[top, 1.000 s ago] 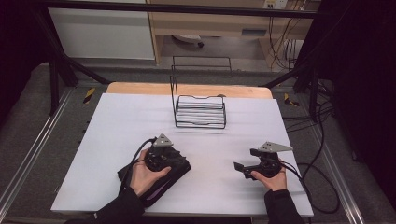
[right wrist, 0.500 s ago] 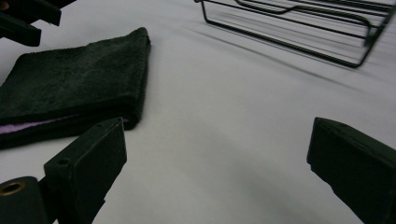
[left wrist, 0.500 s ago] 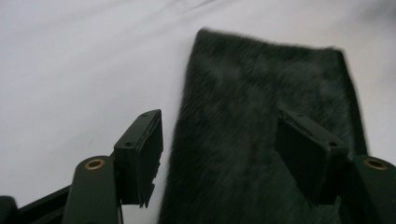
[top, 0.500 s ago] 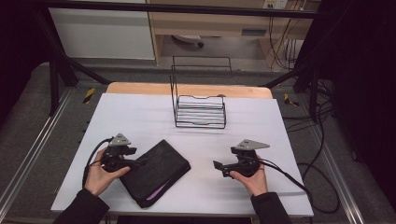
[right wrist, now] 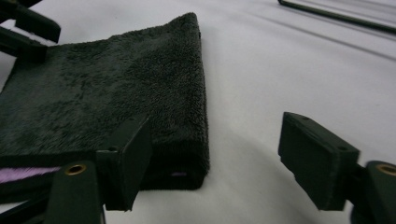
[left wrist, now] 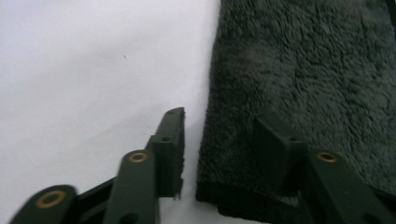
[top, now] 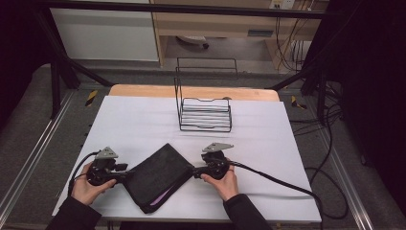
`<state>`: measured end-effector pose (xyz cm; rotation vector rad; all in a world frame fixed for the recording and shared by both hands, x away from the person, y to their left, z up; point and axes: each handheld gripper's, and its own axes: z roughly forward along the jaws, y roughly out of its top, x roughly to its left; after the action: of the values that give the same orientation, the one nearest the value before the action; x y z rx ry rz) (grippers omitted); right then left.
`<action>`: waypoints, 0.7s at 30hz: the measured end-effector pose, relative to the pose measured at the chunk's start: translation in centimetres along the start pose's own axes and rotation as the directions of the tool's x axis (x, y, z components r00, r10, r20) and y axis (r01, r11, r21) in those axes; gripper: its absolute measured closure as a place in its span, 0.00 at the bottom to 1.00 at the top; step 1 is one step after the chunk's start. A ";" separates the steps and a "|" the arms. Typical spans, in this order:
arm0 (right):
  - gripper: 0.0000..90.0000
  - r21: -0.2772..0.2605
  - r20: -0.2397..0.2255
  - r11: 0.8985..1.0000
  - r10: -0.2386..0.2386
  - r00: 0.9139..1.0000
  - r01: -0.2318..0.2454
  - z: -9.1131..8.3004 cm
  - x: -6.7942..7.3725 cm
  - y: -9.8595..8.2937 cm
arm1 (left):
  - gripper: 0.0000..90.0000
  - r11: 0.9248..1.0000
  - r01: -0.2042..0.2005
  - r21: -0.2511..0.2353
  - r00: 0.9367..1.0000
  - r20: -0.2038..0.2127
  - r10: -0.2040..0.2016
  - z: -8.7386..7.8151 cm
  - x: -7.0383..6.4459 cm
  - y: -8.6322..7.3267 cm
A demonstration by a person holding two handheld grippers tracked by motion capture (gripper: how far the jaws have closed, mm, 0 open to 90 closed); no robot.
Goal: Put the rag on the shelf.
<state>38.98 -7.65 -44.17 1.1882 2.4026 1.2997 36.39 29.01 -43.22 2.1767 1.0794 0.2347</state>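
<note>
White-covered counter [top: 143, 120], wire rack [top: 205, 112] at the back. Folded dark towel [top: 155, 176] lies near the front edge, between both tongs. Left tongs [left wrist: 219, 128] gape across its corner; right tongs [right wrist: 215, 158] spread wide at its opposite corner. Best to pinch all layers squarely.

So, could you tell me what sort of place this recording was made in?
Probably a lab recording bench rather than a home: a white-covered table stands inside a black metal frame, loose cables trail over the floor, and both hand-held grippers work a folded dark towel.

Lab recording bench: white-covered table [top: 143, 120], black metal frame [top: 57, 76], aluminium rails [top: 28, 158], floor cables [top: 330, 139].
</note>
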 end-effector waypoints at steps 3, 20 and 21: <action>0.41 0.018 -0.008 1.000 0.015 1.000 -0.015 1.0 0.2 -0.1 | 0.65 1.000 0.008 0.017 1.000 0.015 -0.009 0.3 0.1 -0.3; 0.84 0.084 -0.068 0.990 0.115 0.991 -0.109 1.8 0.9 -0.7 | 0.90 0.998 0.010 0.060 0.999 0.048 -0.013 0.2 -0.4 -0.1; 0.87 0.087 -0.076 0.989 0.123 0.989 -0.117 1.8 0.9 -0.6 | 0.91 0.998 0.013 0.059 0.999 0.050 -0.016 0.2 -0.4 -0.1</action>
<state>38.91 -6.05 -45.58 1.3469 2.4992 1.3179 36.15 28.70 -43.40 2.2140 1.0858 0.1431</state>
